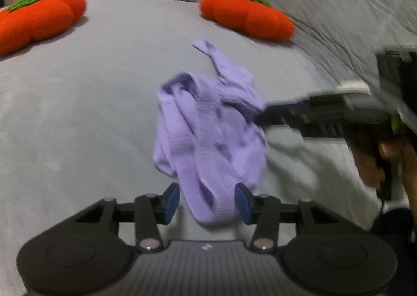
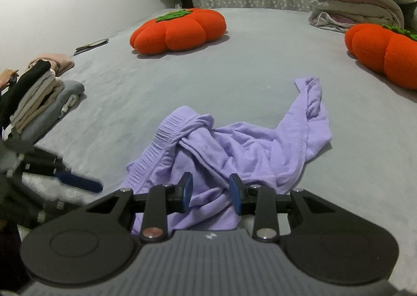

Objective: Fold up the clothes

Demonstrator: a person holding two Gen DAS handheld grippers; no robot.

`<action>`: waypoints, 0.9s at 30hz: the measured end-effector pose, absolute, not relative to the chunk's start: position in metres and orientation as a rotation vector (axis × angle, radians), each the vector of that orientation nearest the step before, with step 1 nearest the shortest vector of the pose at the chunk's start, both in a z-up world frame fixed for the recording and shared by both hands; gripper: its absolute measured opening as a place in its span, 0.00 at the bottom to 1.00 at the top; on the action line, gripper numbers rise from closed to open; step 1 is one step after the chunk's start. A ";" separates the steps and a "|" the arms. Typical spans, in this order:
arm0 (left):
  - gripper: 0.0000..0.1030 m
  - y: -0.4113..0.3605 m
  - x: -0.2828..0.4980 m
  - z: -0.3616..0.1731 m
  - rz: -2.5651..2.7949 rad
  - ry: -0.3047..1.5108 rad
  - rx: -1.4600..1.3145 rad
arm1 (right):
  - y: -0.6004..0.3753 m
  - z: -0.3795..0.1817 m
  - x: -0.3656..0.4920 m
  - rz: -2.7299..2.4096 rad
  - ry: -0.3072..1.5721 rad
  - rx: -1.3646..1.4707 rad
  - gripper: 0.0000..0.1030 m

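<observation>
A lilac garment (image 1: 206, 134) lies crumpled on the grey bed sheet (image 1: 91, 103), its elastic waistband (image 2: 166, 137) bunched at the left and one leg (image 2: 310, 103) trailing toward the far right. My left gripper (image 1: 208, 201) is open, its blue pads standing either side of the garment's near fold without pressing it. My right gripper (image 2: 211, 193) is also open and hovers over the garment's near edge, with cloth showing through the gap. In the left wrist view the right gripper (image 1: 263, 116) reaches in from the right to the garment's side, held by a hand (image 1: 370, 163).
Two orange pumpkin-shaped cushions (image 2: 179, 30) (image 2: 385, 53) sit farther back on the bed. A stack of folded clothes (image 2: 39, 103) stands at the left edge, a pile of folded bedding (image 2: 357, 6) at the far right. A dark flat item (image 2: 91, 44) lies near the wall.
</observation>
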State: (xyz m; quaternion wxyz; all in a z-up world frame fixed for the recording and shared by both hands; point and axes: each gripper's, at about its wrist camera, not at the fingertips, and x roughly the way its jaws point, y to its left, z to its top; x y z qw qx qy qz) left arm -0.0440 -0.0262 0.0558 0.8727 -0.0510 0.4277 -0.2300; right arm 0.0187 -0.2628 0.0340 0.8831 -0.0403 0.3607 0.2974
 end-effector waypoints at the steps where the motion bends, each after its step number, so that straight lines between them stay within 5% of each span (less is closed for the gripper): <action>1: 0.49 -0.025 -0.038 0.056 -0.470 0.893 -0.124 | -0.262 0.033 0.018 0.622 0.753 -0.087 0.34; 14: 0.50 -0.018 0.024 0.052 -0.366 0.905 -0.392 | -0.232 0.036 -0.002 0.782 0.742 -0.072 0.35; 16: 0.50 -0.019 0.028 0.048 -0.355 0.910 -0.395 | -0.221 0.033 -0.003 0.783 0.762 -0.050 0.42; 19: 0.44 -0.017 0.032 0.043 -0.331 0.908 -0.397 | -0.206 0.028 -0.003 0.710 0.754 -0.063 0.42; 22: 0.22 -0.009 0.037 0.038 -0.323 0.911 -0.434 | -0.200 0.025 0.000 0.662 0.750 -0.067 0.42; 26: 0.19 -0.007 0.038 0.036 -0.350 0.905 -0.466 | -0.198 0.015 0.007 0.610 0.790 -0.062 0.41; 27: 0.19 -0.008 0.037 0.036 -0.353 0.901 -0.461 | -0.197 0.013 0.009 0.605 0.795 -0.062 0.29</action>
